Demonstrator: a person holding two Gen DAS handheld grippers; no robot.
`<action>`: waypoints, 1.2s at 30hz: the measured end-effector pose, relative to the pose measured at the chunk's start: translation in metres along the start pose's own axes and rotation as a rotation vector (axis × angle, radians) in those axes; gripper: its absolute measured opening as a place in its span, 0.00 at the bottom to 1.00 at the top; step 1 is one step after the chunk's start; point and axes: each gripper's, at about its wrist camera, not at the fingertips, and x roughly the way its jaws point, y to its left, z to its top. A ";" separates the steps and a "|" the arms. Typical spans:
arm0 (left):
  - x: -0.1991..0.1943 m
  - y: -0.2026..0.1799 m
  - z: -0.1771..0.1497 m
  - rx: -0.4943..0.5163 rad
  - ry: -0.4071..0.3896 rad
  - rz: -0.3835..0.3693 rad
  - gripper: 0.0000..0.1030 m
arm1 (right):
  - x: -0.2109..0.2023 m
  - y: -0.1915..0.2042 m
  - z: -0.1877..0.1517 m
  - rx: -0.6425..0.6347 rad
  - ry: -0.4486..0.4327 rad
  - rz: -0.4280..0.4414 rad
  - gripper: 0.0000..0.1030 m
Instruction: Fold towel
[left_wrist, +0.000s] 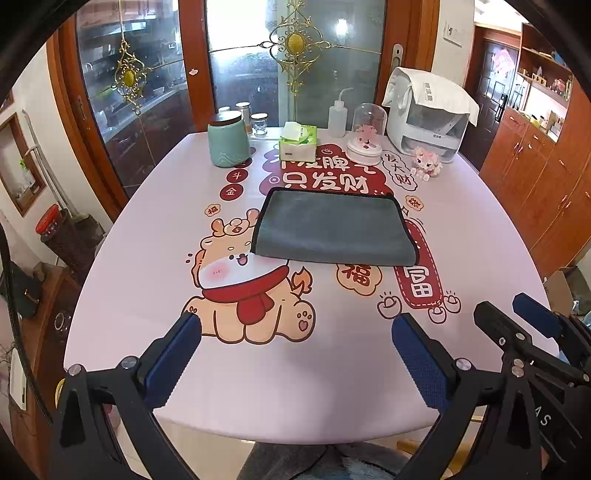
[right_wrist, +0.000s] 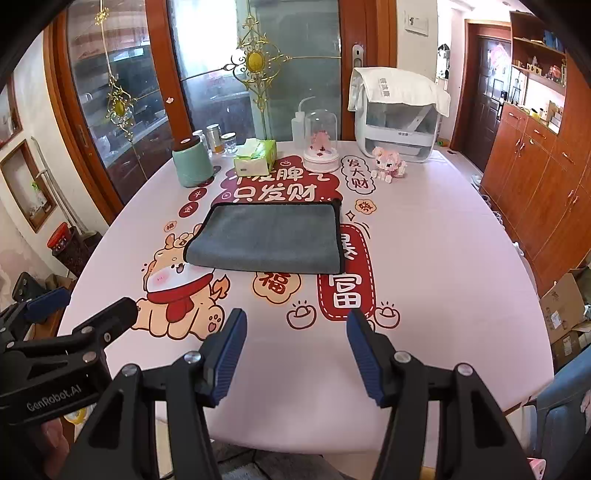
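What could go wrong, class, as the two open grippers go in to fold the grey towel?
1. The towel lies flat on the smooth tablecloth; the fingers may pinch the cloth too, or push the towel along.
2. It looks already doubled, so a grasp may catch only the top layer.
3. A long reach could knock the tissue pack or glass dome behind it.

The table (left_wrist: 461, 236) was covered with a pale pink cloth printed with a cartoon animal and red Chinese characters. A grey towel (left_wrist: 332, 230), folded, lay flat near the middle. Along the far edge stood a green jar (left_wrist: 226, 142) with a dark lid, some small glass jars (left_wrist: 255, 120), a tissue pack (left_wrist: 298, 142), a squeeze bottle (left_wrist: 337, 118), a glass dome (left_wrist: 367, 133), a white appliance (left_wrist: 428, 122) and a pink toy (left_wrist: 426, 162).
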 end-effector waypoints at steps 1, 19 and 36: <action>0.000 0.000 0.000 0.001 0.001 0.003 1.00 | 0.000 -0.001 0.000 0.001 0.000 0.000 0.55; -0.001 0.002 0.000 0.012 0.000 0.025 1.00 | 0.007 -0.006 0.002 0.012 0.023 -0.009 0.55; 0.005 -0.004 0.000 0.030 0.011 0.045 0.99 | 0.015 -0.006 0.001 0.007 0.047 -0.006 0.55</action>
